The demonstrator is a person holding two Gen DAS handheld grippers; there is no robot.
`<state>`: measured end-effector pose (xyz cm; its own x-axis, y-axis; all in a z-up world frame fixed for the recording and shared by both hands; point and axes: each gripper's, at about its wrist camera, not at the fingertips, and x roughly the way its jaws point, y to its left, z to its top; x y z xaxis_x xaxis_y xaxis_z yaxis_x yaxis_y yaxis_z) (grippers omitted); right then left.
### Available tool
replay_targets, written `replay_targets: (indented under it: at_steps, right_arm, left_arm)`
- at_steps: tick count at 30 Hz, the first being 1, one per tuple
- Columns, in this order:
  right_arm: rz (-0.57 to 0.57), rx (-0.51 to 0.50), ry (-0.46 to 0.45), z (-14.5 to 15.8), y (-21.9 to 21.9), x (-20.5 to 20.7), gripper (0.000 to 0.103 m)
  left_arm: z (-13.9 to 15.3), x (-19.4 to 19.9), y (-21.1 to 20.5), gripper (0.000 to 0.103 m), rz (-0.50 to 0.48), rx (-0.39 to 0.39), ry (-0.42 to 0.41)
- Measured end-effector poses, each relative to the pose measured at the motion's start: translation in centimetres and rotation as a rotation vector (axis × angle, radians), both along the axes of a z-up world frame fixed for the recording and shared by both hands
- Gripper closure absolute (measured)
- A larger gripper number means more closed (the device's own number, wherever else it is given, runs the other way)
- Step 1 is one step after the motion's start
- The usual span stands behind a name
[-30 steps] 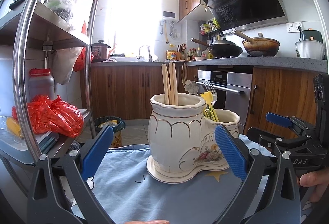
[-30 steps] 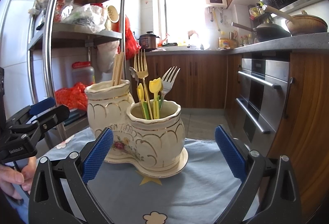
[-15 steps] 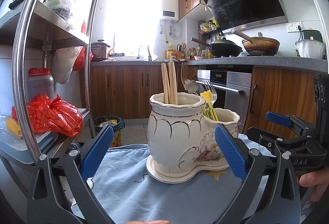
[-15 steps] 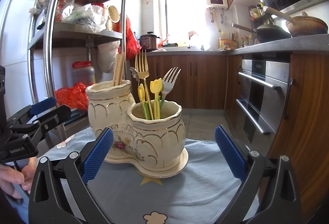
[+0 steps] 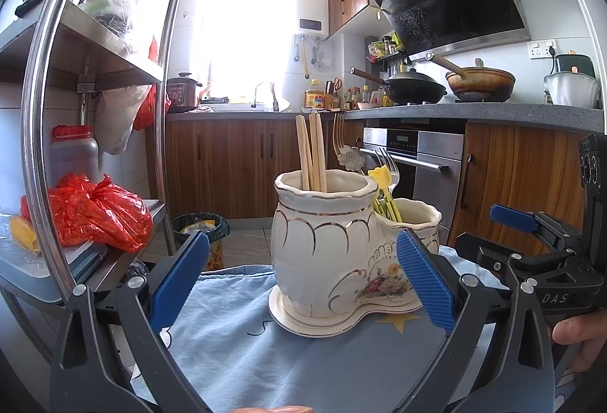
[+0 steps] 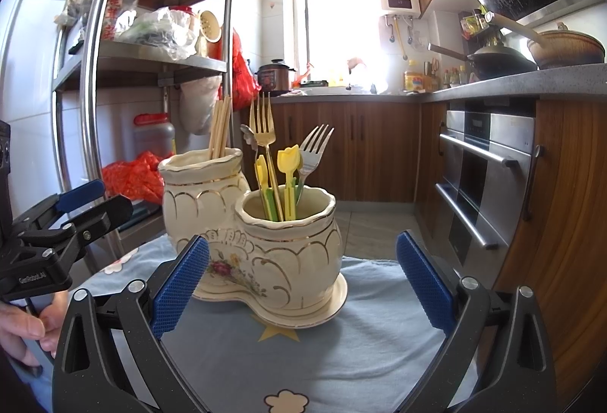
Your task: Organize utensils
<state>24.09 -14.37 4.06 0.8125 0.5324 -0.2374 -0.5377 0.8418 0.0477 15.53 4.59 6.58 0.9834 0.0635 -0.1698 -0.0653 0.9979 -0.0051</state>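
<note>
1. Holding both tongs back from the holder, I have my left gripper (image 5: 301, 280) and my right gripper (image 6: 301, 280) spread wide apart with nothing between the blue pads (image 6: 180, 284); neither touches the ceramic.

2. The thing I am sorting into is the cream double-pot utensil holder (image 6: 261, 250), standing upright on the blue cloth (image 6: 371, 333) between my two tongs. The taller pot (image 5: 322, 231) carries the wooden chopsticks (image 5: 312, 151); the lower pot (image 6: 292, 242) carries the gold fork (image 6: 261, 124), the silver fork (image 6: 313, 147) and the yellow picks (image 6: 286, 166).

3. Judging by that, the sorting looks close to done: I see no loose utensil lying on the cloth in either view, so my step is to check and tidy, not to load.

4. If I straighten anything, I would take one handle at a time, high above the rim, closing the pads squarely across it, because thin metal stems slip and twist.

5. I would lift straight up, not sideways; the holder is likely top-heavy with long forks, and a sideways pull could drag it on the cloth.

6. My left tongs could steady the taller pot's wall while the right one works, pressing gently, since glazed ceramic is slick and chips.

7. I keep my right gripper (image 5: 531, 253) clear of the left one's path.
</note>
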Motion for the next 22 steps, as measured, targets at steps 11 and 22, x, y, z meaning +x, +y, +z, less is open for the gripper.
replay_targets:
  at_steps: [11,22]
  right_arm:
    - [0.0,0.0,-0.001,0.0,0.04,-0.03,0.005]
    - [0.0,-0.001,-0.001,-0.03,0.05,-0.02,0.005]
  left_arm:
    - [0.01,-0.03,0.02,0.005,-0.002,0.001,-0.003]
    - [-0.03,-0.14,0.09,0.005,-0.002,0.0,-0.003]
